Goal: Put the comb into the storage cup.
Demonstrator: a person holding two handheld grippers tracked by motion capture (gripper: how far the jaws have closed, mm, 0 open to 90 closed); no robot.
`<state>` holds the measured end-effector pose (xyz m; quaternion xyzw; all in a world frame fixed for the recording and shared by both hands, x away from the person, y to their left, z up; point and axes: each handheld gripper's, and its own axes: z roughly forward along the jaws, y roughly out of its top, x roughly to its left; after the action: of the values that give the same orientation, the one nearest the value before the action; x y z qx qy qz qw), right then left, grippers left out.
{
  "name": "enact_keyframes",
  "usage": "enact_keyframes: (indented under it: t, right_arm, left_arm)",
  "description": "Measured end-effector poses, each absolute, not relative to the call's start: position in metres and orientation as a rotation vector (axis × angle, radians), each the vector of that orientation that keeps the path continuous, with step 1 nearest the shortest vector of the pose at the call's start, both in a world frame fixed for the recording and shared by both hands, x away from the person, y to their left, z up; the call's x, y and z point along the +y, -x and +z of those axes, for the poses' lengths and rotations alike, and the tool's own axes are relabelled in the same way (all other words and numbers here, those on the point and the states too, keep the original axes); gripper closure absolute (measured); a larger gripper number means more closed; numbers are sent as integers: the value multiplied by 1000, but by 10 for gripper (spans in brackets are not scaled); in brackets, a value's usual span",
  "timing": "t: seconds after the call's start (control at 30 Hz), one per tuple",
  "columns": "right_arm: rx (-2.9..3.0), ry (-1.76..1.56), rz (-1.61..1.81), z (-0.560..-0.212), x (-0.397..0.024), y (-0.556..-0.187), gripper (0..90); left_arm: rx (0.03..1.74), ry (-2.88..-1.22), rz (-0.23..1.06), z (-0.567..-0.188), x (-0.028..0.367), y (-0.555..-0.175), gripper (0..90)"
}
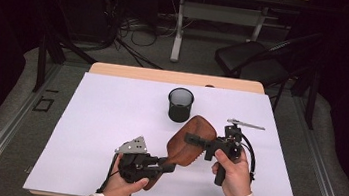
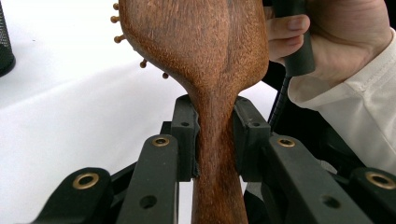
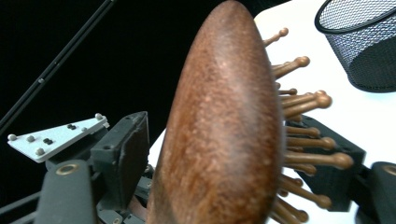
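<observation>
A brown wooden hairbrush (image 1: 183,152) with wooden pins is held above the white table (image 1: 109,120) between both grippers. My left gripper (image 1: 168,167) is shut on its narrow handle; the left gripper view has both pads pressed on the handle (image 2: 217,154) below the wide head (image 2: 201,42). My right gripper (image 1: 191,140) reaches in from the right around the head. In the right gripper view the head (image 3: 224,130) stands edge-on between the jaws of the right gripper (image 3: 229,163). One pad stands a little off the smooth back and the pins (image 3: 308,100) point at the other.
A black mesh cup (image 1: 180,105) stands upright on the table behind the brush, also seen as a mesh cup (image 3: 364,42) at the upper right. A hand grips each gripper near the table's front edge. A black chair (image 1: 252,60) and desk legs stand beyond the table.
</observation>
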<state>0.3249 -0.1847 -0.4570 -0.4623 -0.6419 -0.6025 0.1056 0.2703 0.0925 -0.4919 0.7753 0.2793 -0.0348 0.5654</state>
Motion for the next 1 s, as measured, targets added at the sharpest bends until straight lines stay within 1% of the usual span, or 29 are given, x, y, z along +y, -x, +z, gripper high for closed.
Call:
enact_keyframes:
  t: [0.03,0.07,0.17,0.33,0.63,1.0]
  right_arm:
    - [-1889,1346,-1779,-457,-185,-325,318]
    - [-1887,1342,-1777,-457,-184,-325,306]
    - [-1880,1346,-1772,-457,-185,-325,306]
    - [-1838,1356,-1770,-458,-188,-325,328]
    - [-1795,1361,-1768,-461,-192,-326,413]
    - [-1766,1371,-1762,-466,-193,-327,422]
  left_arm:
    - [660,-1824,-84,-492,93,-270,731]
    - [661,-1823,-86,-492,92,-270,731]
    - [662,-1824,-85,-493,92,-270,731]
    - [659,-1826,-86,-494,92,-271,731]
    - [653,-1826,-87,-494,93,-272,731]
    - [656,-1833,-90,-497,92,-273,730]
